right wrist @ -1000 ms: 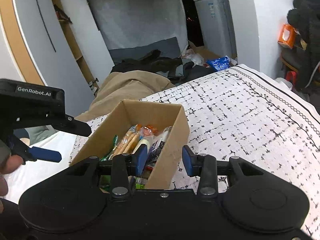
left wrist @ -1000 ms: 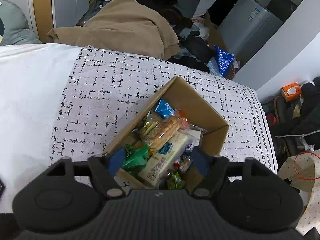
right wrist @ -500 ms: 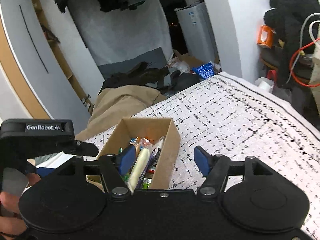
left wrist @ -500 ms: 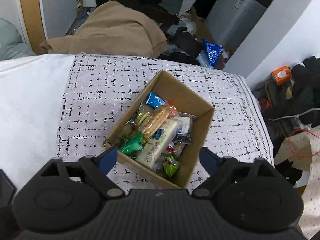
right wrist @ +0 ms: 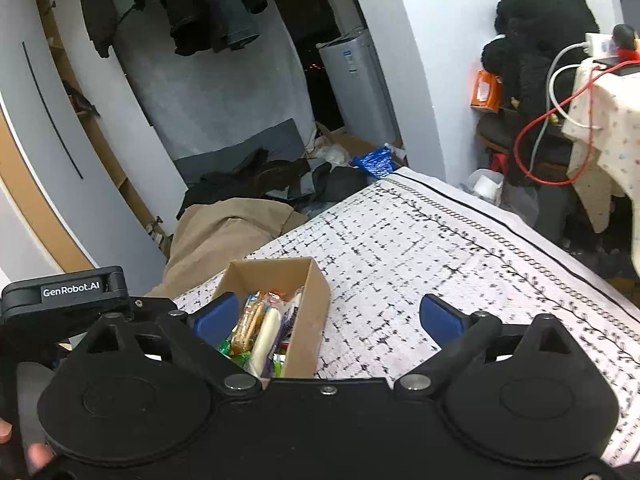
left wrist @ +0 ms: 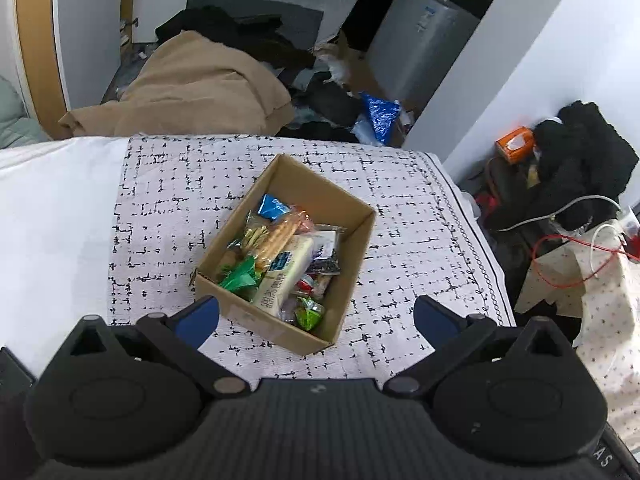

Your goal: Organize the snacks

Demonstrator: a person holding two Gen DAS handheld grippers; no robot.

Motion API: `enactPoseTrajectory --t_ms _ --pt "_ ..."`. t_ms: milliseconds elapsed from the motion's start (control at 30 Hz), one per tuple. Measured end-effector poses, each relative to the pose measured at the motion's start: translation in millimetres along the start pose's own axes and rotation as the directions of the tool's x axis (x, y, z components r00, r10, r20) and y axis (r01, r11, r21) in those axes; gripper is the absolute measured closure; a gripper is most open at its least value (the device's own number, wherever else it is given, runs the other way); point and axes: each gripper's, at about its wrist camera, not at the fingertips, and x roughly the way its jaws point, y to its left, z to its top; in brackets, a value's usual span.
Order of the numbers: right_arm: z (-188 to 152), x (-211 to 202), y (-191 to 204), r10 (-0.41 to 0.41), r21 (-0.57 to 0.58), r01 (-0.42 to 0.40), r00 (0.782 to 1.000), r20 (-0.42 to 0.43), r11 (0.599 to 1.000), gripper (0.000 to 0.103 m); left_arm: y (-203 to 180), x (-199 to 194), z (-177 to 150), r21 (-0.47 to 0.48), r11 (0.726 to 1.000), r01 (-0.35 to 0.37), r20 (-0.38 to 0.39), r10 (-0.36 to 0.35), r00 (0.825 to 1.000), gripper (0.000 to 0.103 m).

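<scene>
Snacks [left wrist: 280, 256] all packed into cardboard box [left wrist: 352, 276], sitting near the middle of the patterned cloth [left wrist: 400, 200] on the bed, well clear of its far edge. No loose packets visible anywhere on the cloth. Left gripper [left wrist: 316, 316] and right gripper [right wrist: 328, 316] both hovering over the box's near end, jaws opening wide, pads touching nothing, nothing held. Judged from this: sorting essentially done, box released; at most a final check or a shift of the box left.
</scene>
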Motion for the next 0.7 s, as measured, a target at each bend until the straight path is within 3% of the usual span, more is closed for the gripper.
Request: enactPoseTrajectory --t_ms 433,533,700 --pt "-6 -48 2 -0.017 0.002 0.017 1.000 0.010 1.000 0.000 -6 -39 -21 0.095 0.995 -0.009 0.053 0.004 0.999 0.000" --pt "-8 -55 3 -0.018 0.003 0.018 1.000 0.010 1.000 0.000 -1 -48 -24 0.071 0.996 0.049 0.052 -0.053 0.997 0.000" --pt "-15 -66 5 -0.022 0.000 0.022 1.000 0.012 1.000 0.000 -5 -61 -34 0.115 0.992 0.045 0.063 -0.052 0.997 0.000"
